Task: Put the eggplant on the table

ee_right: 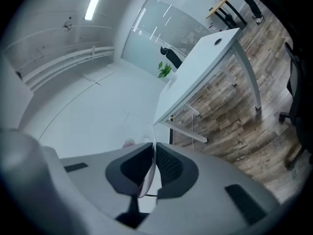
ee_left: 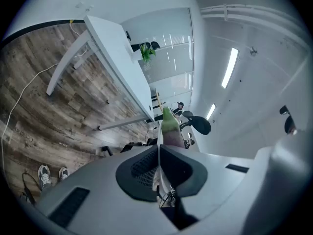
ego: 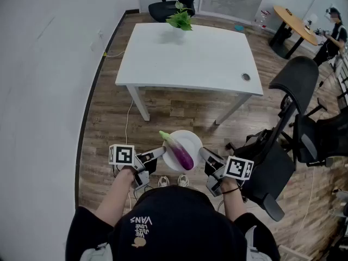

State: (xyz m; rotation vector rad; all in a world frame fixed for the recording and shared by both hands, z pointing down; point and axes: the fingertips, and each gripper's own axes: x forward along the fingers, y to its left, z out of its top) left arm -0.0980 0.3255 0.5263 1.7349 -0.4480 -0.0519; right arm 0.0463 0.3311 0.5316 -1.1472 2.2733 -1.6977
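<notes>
Left gripper [ego: 161, 152]: clamping the white plate [ego: 190, 134] at its 9 o'clock rim, jaws nearly meeting on the thin edge.
Right gripper [ego: 204, 152]: pinching the same plate at its 3 o'clock rim.
Eggplant [ego: 180, 154]: lying on the plate, green stem pointing to 11 o'clock.
Table [ego: 190, 56]: standing at 12 o'clock, well apart from the plate, carrying a green plant [ego: 180, 18] at its far edge.

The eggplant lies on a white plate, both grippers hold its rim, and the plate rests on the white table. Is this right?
Only the last part is wrong: the plate is not on the table but held above the wooden floor, as the head view shows.
</notes>
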